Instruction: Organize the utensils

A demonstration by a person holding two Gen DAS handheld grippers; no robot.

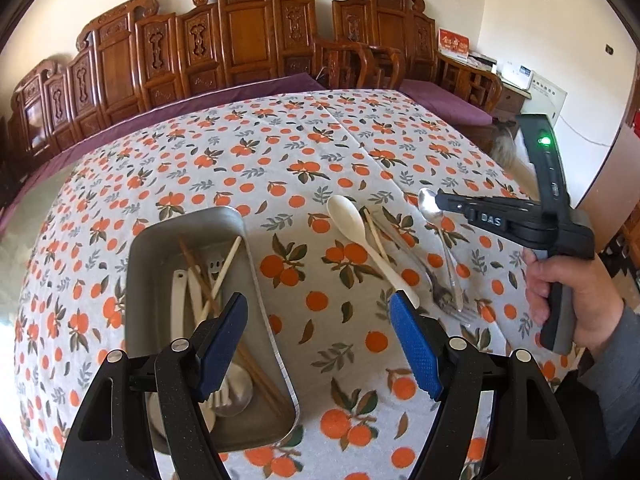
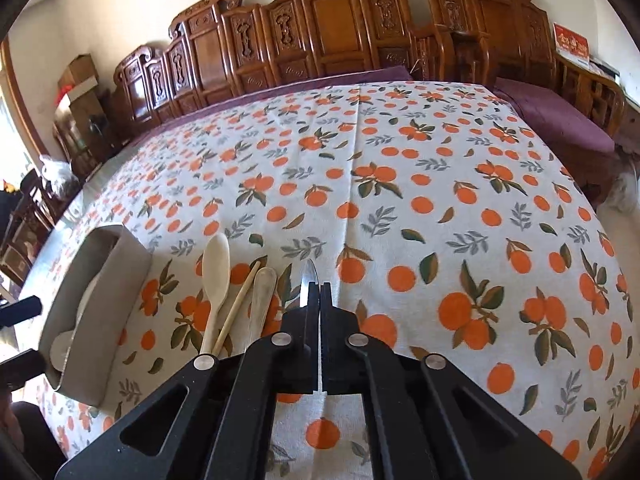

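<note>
My right gripper [image 2: 320, 292] is shut on a metal spoon [image 2: 310, 280]. The spoon's bowl pokes out edge-on past the tips. From the left wrist view, the right gripper [image 1: 440, 202] pinches that metal spoon [image 1: 428, 202] near its bowl, and the handle slopes down toward the cloth. A white spoon [image 1: 352, 220], a pale chopstick [image 1: 374, 236] and forks [image 1: 448, 300] lie on the table. My left gripper [image 1: 316, 304] is open, empty, and hovers by the metal tray [image 1: 144, 280], which holds several utensils.
An orange-patterned cloth [image 2: 400, 168] covers the table. The tray [image 2: 108, 300] is at the left of the right wrist view, beside the white spoon [image 2: 216, 272], the chopstick [image 2: 240, 304] and another spoon [image 2: 262, 296]. A hand [image 1: 568, 292] holds the right gripper. Carved wooden benches [image 1: 240, 40] line the wall.
</note>
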